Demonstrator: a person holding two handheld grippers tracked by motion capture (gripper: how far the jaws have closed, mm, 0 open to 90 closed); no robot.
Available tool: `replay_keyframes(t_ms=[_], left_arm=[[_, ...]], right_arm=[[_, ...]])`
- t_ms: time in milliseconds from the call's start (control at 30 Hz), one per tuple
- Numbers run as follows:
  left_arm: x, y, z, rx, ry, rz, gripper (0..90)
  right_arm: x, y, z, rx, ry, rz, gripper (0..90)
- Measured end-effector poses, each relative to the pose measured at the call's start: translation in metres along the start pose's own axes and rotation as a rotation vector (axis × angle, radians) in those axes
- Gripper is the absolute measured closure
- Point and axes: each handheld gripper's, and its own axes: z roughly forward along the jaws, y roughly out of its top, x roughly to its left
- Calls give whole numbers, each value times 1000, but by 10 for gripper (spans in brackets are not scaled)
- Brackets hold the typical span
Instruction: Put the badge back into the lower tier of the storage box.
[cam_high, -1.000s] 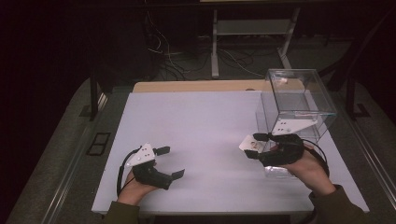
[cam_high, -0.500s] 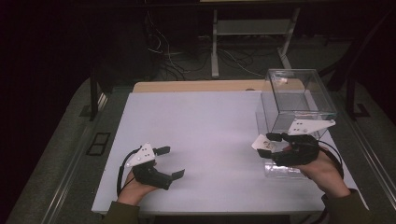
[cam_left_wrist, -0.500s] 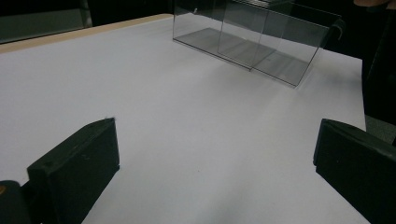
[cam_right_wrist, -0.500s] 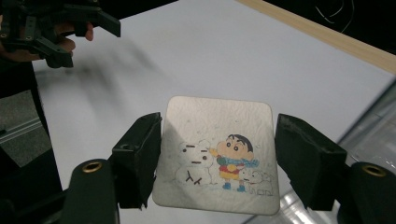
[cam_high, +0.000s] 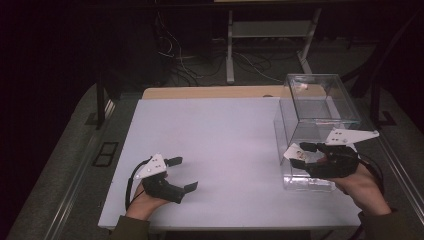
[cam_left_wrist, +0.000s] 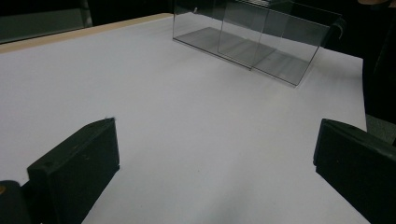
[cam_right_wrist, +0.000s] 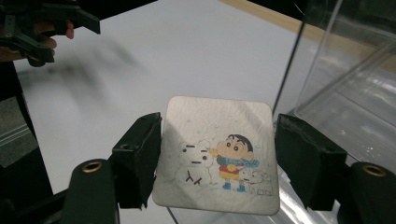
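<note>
Left gripper (cam_high: 179, 174) rests on the white table (cam_high: 220, 135) near its front-left edge, jaws wide apart, nothing between them; unchanged over the last second. Right gripper (cam_high: 298, 155) has moved rightward from the open table to the near corner of the clear box (cam_high: 315, 107) and carries a square card (cam_high: 292, 152). Judgement: card is being brought to the box, probably for placing inside.

Right gripper view shows the card (cam_right_wrist: 219, 158) bears a cartoon child with a snowman, a jaw at each side edge, apparently clamped on it. The high view gives only a pale patch.
</note>
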Motion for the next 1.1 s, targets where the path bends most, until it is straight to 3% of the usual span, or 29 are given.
replay_keyframes(t_ms=[500,1100], left_arm=[[0,0,0,-1,-1,-1,0],[0,0,1,4,-6,0,0]], right_arm=[[-20,-22,-15,26,-56,58,324],[-31,-36,-8,99,-95,92,323]])
